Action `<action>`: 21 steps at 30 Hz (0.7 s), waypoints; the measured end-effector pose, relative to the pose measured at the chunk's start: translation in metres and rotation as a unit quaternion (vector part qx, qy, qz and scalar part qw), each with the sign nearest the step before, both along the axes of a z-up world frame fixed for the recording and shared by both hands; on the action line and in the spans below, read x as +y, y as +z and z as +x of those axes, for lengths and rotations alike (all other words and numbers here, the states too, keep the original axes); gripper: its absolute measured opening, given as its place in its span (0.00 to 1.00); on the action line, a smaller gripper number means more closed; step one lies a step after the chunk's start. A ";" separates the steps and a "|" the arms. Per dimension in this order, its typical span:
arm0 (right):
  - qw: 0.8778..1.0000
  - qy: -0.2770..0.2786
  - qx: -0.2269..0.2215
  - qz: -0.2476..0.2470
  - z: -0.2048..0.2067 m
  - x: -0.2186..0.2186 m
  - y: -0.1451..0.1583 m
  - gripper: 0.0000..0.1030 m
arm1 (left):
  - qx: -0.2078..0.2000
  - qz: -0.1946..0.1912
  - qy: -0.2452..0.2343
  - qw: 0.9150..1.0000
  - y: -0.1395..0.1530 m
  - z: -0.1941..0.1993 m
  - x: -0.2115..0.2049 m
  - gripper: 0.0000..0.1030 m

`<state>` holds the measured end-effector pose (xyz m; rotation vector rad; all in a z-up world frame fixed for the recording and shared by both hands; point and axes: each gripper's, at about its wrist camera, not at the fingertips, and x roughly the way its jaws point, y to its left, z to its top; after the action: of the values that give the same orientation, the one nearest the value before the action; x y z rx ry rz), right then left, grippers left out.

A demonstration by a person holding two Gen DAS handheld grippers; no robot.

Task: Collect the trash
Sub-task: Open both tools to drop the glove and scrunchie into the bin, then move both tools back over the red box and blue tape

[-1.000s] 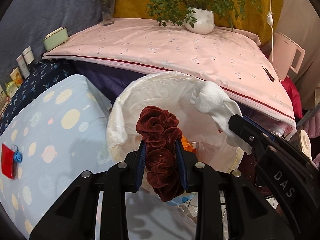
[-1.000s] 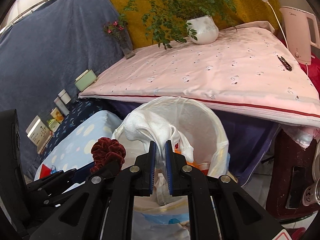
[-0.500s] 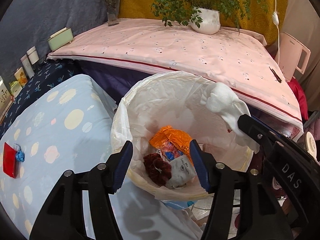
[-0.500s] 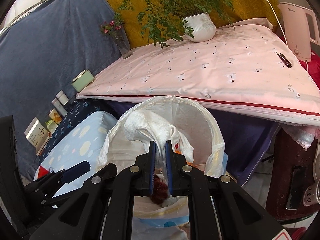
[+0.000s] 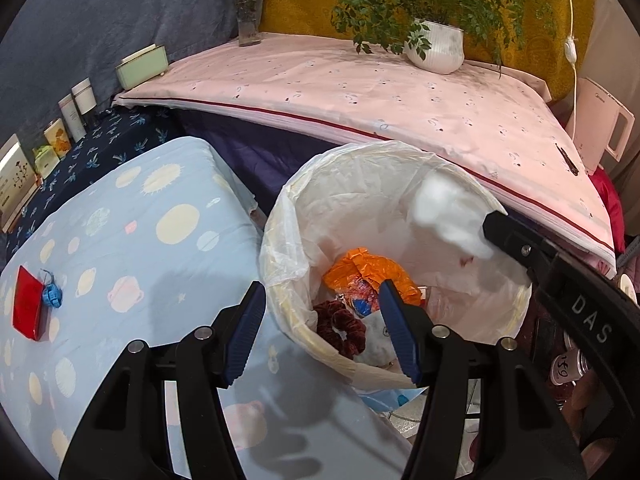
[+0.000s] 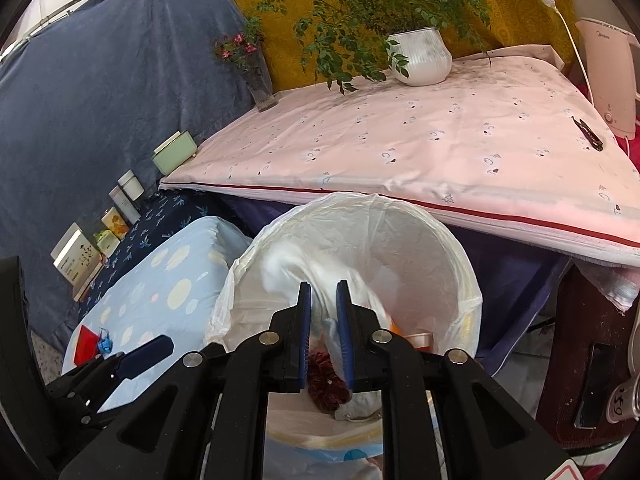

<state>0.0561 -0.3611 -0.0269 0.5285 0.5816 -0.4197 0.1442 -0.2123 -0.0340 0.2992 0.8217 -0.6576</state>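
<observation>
A bin lined with a white bag point(image 5: 280, 208) point(image 6: 460, 256) stands between the blue spotted bed and the pink-covered table. Inside lie a dark red scrunchie point(image 5: 340, 324) point(image 6: 326, 380), an orange wrapper point(image 5: 360, 268) and other scraps. My left gripper point(image 5: 320, 288) hangs open and empty over the bin's near rim. My right gripper point(image 6: 323, 286) is above the bin with its jaws opening. A white cloth point(image 6: 288, 268) point(image 5: 444, 208), blurred, hangs between them and over their tips. A red card point(image 5: 26, 308) and a small blue thing point(image 5: 52, 296) lie on the bed at the left.
The pink-covered table point(image 5: 360, 92) holds a potted plant point(image 5: 436, 48), a flower vase point(image 5: 248, 20), a green box point(image 5: 142, 66) and a black clip point(image 5: 568, 158). A pink kettle point(image 5: 600, 128) stands at right. Small boxes point(image 5: 72, 108) line the left wall.
My left gripper opened and the red scrunchie dropped into the bin, then the gripper drew back toward the near rim. My right gripper's jaws have parted slightly and the white cloth now looks blurred.
</observation>
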 end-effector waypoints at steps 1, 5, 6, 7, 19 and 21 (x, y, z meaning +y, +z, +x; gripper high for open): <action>1.000 0.000 -0.001 -0.002 0.001 0.001 0.001 0.17 | -0.001 0.001 0.003 1.000 0.000 0.001 0.002 0.54; 1.000 0.000 -0.004 -0.008 0.005 0.007 0.005 0.26 | -0.004 0.001 0.016 1.000 0.000 0.005 0.012 0.60; 1.000 0.001 -0.005 -0.008 0.005 0.008 0.006 0.27 | -0.004 0.001 0.018 1.000 0.001 0.006 0.015 0.60; 1.000 0.002 -0.005 -0.008 0.005 0.009 0.006 0.28 | -0.003 0.000 0.022 1.000 0.001 0.008 0.018 0.60; 0.999 0.023 -0.003 -0.025 0.008 0.037 0.016 0.45 | 0.002 -0.009 0.051 0.999 0.005 0.012 0.048 0.68; 0.999 0.028 -0.002 -0.028 0.008 0.044 0.017 0.46 | -0.001 -0.011 0.055 0.998 0.007 0.011 0.055 0.68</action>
<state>0.0645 -0.3174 -0.0097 0.4580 0.5787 -0.3800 0.1553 -0.1576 -0.0273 0.2321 0.8228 -0.5626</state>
